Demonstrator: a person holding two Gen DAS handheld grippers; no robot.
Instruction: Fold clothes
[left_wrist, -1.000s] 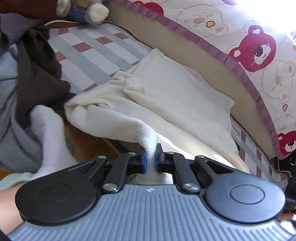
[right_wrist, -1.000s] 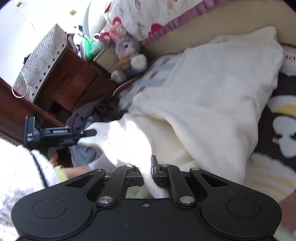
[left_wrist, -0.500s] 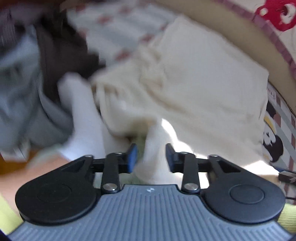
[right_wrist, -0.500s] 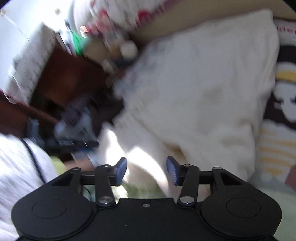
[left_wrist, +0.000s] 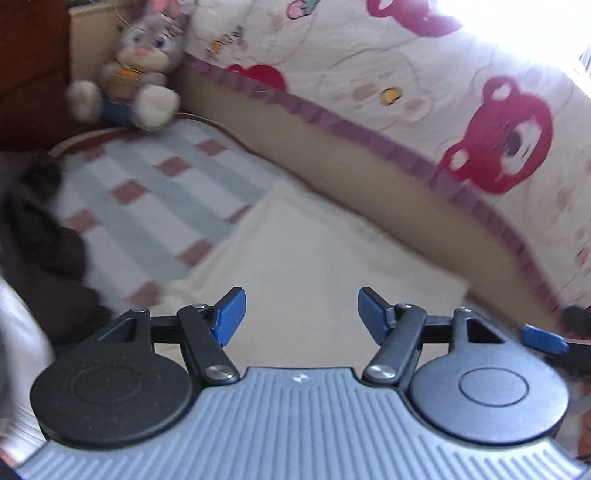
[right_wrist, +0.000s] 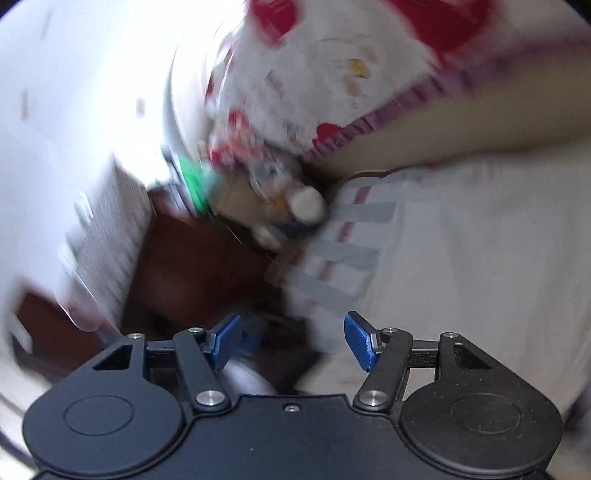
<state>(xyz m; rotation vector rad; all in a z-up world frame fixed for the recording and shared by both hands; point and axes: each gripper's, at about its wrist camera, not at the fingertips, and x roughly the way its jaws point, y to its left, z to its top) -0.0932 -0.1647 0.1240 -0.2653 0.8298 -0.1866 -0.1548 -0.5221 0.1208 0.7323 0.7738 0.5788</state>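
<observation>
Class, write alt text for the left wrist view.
The left tool hangs open and empty above a folded cream garment on a checked bed sheet. A plush rabbit sits behind, beside a bear-print quilt.

Garment (left_wrist: 314, 258) on bed, plush toy (left_wrist: 136, 74) behind, quilt (left_wrist: 424, 92) right

Both grippers (left_wrist: 299, 314) (right_wrist: 291, 341) opened, released cream garment (left_wrist: 314, 254), lifted away.
</observation>
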